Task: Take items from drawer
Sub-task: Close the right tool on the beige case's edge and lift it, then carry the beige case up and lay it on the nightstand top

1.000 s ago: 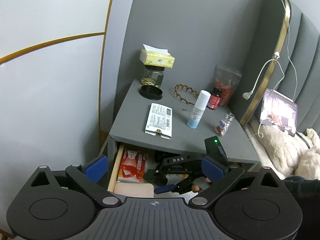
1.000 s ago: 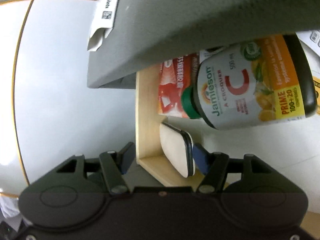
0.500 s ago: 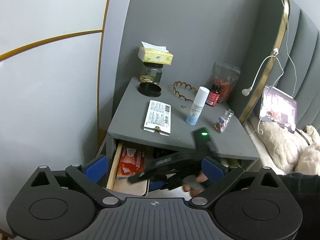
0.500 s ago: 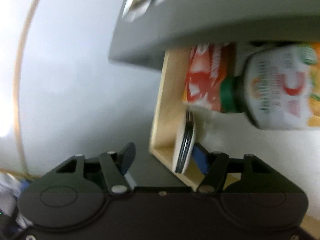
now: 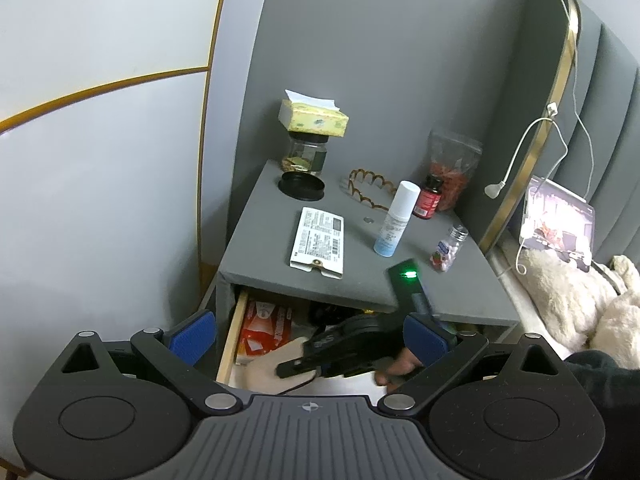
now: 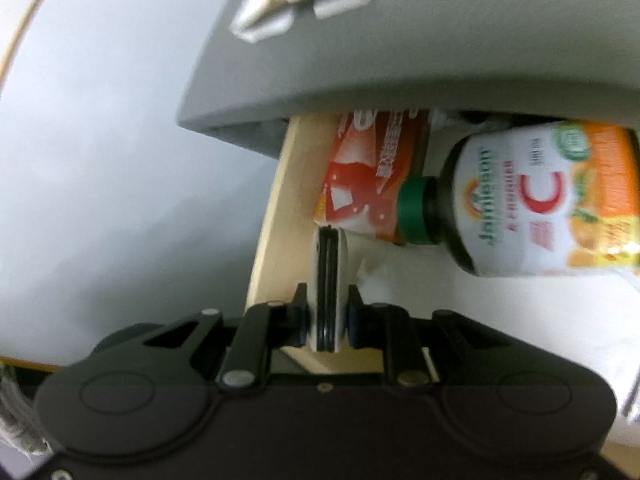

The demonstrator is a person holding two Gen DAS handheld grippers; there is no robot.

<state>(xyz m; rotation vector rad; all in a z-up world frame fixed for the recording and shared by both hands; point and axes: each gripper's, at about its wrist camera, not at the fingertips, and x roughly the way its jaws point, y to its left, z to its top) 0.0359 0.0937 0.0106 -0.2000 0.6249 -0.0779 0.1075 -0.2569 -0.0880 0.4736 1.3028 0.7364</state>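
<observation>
Since a second ago the right hand-held gripper [image 6: 328, 330] has clenched on the case [image 6: 329, 288], now edge-up at the drawer's [image 6: 270, 232] lower-left corner beside the red packet [image 6: 360, 176] and vitamin bottle [image 6: 532, 200]. Its shell looks stiff, light and smooth, so squeezing its flat faces seems soundest. Low in the frame, the left hand-held gripper [image 5: 308, 338] hangs released before the grey counter [image 5: 360, 276], wall at left, bed at right.

A grey nightstand [image 5: 272, 248] holds a white spray bottle [image 5: 396, 220]; the drawer's vitamin bottle [image 6: 532, 200] is white and orange with a green cap, beside a red-orange packet [image 6: 368, 176]
</observation>
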